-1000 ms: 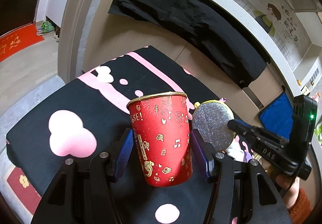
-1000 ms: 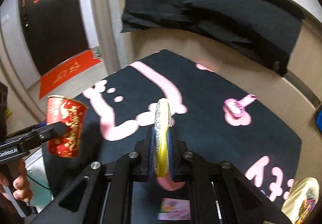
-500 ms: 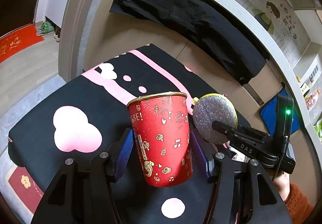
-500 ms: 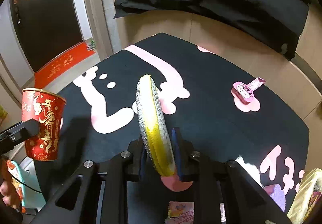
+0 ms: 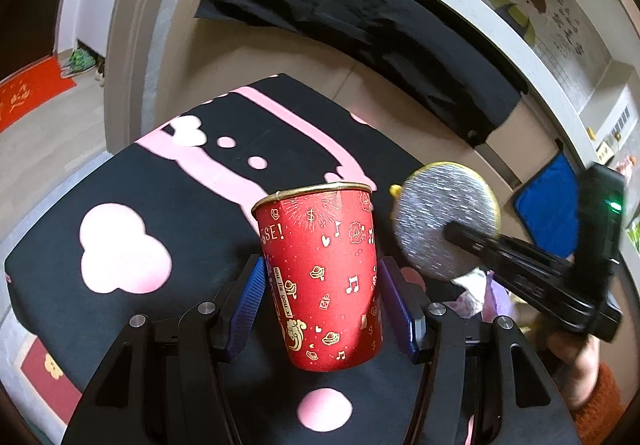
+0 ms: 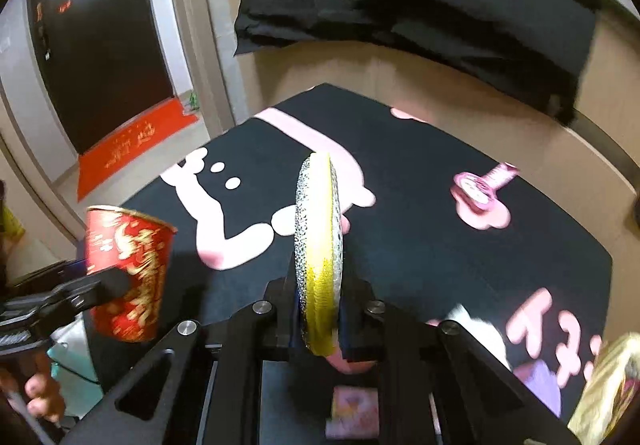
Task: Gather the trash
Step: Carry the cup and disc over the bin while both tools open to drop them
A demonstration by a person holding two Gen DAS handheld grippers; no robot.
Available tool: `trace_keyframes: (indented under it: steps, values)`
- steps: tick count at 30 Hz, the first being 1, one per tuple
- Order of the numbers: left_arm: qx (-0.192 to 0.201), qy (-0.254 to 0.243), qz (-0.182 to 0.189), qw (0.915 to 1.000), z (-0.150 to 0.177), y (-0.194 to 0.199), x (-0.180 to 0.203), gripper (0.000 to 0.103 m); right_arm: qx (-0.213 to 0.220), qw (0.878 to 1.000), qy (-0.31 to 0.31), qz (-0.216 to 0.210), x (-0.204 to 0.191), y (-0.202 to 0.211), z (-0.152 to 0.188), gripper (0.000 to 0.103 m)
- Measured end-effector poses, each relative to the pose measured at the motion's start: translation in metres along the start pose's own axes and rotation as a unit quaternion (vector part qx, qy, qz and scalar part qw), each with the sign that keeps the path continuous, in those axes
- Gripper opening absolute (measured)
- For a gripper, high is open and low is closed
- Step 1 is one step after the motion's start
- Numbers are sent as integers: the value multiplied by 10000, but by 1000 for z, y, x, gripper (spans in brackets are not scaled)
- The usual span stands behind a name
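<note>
Left jaws clamp the red cup (image 5: 324, 277) wide; right jaws close, pinching the round scouring pad (image 6: 319, 241) edge-on.

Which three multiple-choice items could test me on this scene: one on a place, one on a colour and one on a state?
1. In the left wrist view, where is the round glittery disc relative to the cup?
A. inside it
B. to its right
C. under it

2. What colour is the cup?
A. red with gold print
B. plain white
C. blue with green stripes

3. In what state is the cup?
A. lying on its side
B. crushed flat
C. upright, held in the left gripper

Answers:
1. B, because the disc stands just beyond the cup's right edge.
2. A, because its red wall carries small gold hearts, notes and letters.
3. C, because it is clamped on both sides with its gold rim on top.
</note>
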State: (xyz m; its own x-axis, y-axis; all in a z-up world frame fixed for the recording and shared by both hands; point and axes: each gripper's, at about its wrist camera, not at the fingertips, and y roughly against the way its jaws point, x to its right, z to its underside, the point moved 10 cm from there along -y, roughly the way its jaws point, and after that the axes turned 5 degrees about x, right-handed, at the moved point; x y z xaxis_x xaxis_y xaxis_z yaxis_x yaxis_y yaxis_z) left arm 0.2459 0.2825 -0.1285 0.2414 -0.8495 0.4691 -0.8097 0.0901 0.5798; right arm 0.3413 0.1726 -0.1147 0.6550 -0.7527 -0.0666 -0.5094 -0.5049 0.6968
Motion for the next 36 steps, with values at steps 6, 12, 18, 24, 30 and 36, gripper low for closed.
trace_keyframes:
  steps: [6,12,18,24,30,36]
  values:
    - [-15,-353,326,9988,0,-1,45,58,398,9983,-380,170,33,64,14,13]
    - [136,-947,610,9935,1,9,112,58,788,9931,-664,553,78,125,22,13]
    - [267,-1391,897,9858,13,20,180,58,1268,9846,-815,887,111,186,36,13]
    - [305,-1925,1417,9705,40,33,263,58,1700,9718,-1054,1250,146,248,56,13]
    - [527,-2477,1700,9523,61,43,335,58,1971,9580,-1295,1634,188,301,81,13]
    - [582,-2638,1836,9451,80,36,386,58,2045,9464,-1456,2033,224,336,106,13]
